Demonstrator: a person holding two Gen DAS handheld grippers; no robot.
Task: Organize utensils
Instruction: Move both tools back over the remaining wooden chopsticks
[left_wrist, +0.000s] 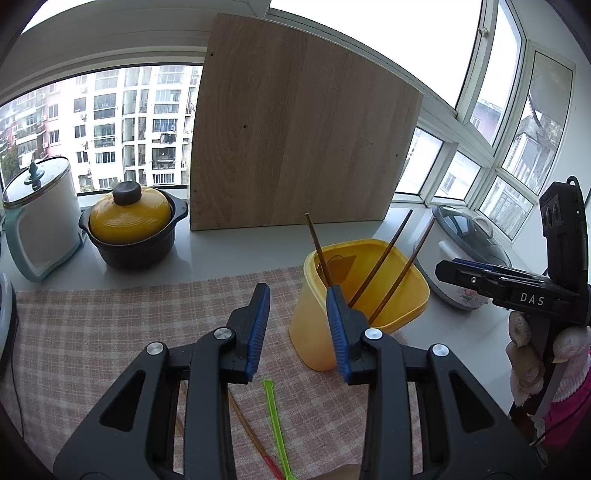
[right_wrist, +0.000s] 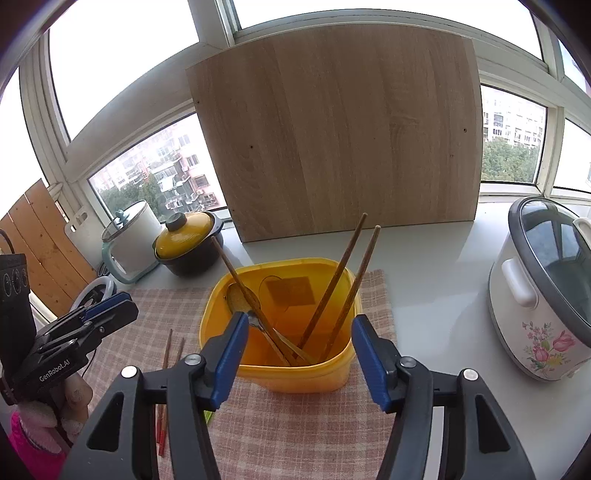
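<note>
A yellow plastic container (right_wrist: 306, 376) stands on a pink checked cloth (right_wrist: 295, 435). It holds three brown chopsticks (right_wrist: 334, 295) and a metal spoon (right_wrist: 242, 299). It also shows in the left wrist view (left_wrist: 321, 332), with the chopsticks (left_wrist: 380, 266) leaning out. My right gripper (right_wrist: 299, 354) is open and empty, just in front of the container. My left gripper (left_wrist: 298, 325) is open and empty above the cloth (left_wrist: 92, 332), left of the container. A green plastic stick (left_wrist: 275, 424) and a brown chopstick with a red end (left_wrist: 251, 435) lie on the cloth under it. Two loose chopsticks (right_wrist: 166, 373) lie left of the container.
A wooden board (right_wrist: 340, 136) leans on the window behind. A yellow-lidded black pot (left_wrist: 131, 225) and a white pot with a glass lid (left_wrist: 40, 218) stand at the back left. A flowered rice cooker (right_wrist: 539, 295) stands at the right.
</note>
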